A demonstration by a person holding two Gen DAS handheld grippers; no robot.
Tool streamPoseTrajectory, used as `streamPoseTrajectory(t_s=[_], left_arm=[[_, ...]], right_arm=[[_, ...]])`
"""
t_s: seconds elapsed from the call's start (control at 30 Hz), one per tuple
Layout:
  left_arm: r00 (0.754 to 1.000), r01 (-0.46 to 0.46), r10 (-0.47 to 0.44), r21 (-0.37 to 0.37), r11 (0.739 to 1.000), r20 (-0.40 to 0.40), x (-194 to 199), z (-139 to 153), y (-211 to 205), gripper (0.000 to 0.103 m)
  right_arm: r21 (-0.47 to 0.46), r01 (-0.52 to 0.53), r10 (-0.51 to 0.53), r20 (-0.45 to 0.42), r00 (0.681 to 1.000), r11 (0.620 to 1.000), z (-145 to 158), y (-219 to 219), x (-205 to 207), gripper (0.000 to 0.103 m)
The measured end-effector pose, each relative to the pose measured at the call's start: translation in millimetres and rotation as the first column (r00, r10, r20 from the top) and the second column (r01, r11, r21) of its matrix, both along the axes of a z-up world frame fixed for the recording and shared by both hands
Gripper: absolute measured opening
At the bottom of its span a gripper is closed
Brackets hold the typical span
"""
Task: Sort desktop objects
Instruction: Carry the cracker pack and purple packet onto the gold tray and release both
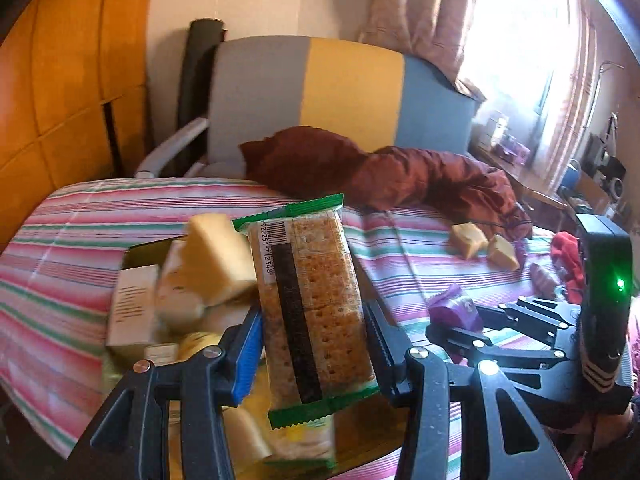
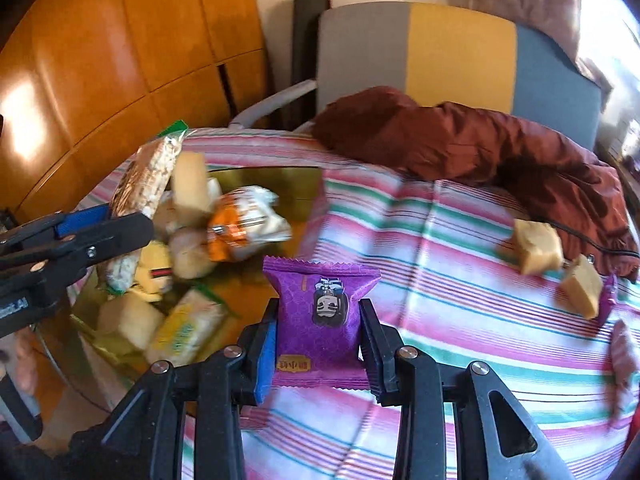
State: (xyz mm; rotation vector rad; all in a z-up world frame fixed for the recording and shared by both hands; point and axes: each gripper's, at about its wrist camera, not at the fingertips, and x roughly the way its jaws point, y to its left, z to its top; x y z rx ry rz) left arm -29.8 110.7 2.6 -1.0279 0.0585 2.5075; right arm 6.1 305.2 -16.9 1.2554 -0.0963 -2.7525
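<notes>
My left gripper (image 1: pixel 311 330) is shut on a clear cracker packet with green ends (image 1: pixel 316 264), held upright over a gold tray (image 1: pixel 138 250) piled with several wrapped snacks. The right wrist view shows that gripper (image 2: pixel 114 222) and the cracker packet (image 2: pixel 148 176) at the tray's left side. My right gripper (image 2: pixel 320 320) is shut on a purple snack packet (image 2: pixel 322 292) printed with a cartoon face, at the near right edge of the gold tray (image 2: pixel 280 188). From the left wrist view, this gripper (image 1: pixel 460 326) and its purple packet (image 1: pixel 452 304) sit to the right.
A striped pink, green and white cloth (image 2: pixel 460 320) covers the table. Two yellow-wrapped cakes (image 2: pixel 536 246) (image 2: pixel 580 290) lie on it at the right, with another purple packet (image 2: pixel 608 300) beside them. A maroon jacket (image 2: pixel 480 148) is heaped at the back, before a grey, yellow and blue chair (image 2: pixel 460 48).
</notes>
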Motion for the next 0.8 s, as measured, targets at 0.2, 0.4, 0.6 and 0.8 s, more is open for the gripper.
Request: streamPoseTrajectory(t_s=[0.2, 0.4, 0.6, 0.8], left_arm=[[0.999, -0.044, 0.044, 0.002, 0.999, -0.013, 3.9, -0.1, -26.0, 0.048], [0.997, -0.071, 0.071, 0.001, 0.997, -0.009, 3.8, -4.7, -40.6, 0.048], [0.996, -0.084, 0.084, 0.007, 0.996, 0.017, -0.6, -12.7, -47.8, 0.048], [0.995, -0.092, 0.092, 0.000, 0.996, 0.036, -3.8, -20.6, -50.7, 0.048]], right_arm=[[-0.006, -0.042, 0.042, 0.003, 0.999, 0.999, 0.1, -31.8, 0.6, 0.037], [-0.025, -0.045, 0.045, -0.010, 0.999, 0.999, 5.2, -49.5, 1.2, 0.037], [-0.024, -0.041, 0.040, -0.020, 0.999, 0.999, 9.0, -61.6, -1.6, 0.037], [-0.028, -0.040, 0.039, -0.024, 0.999, 0.999, 11.2, -67.8, -6.6, 0.037]])
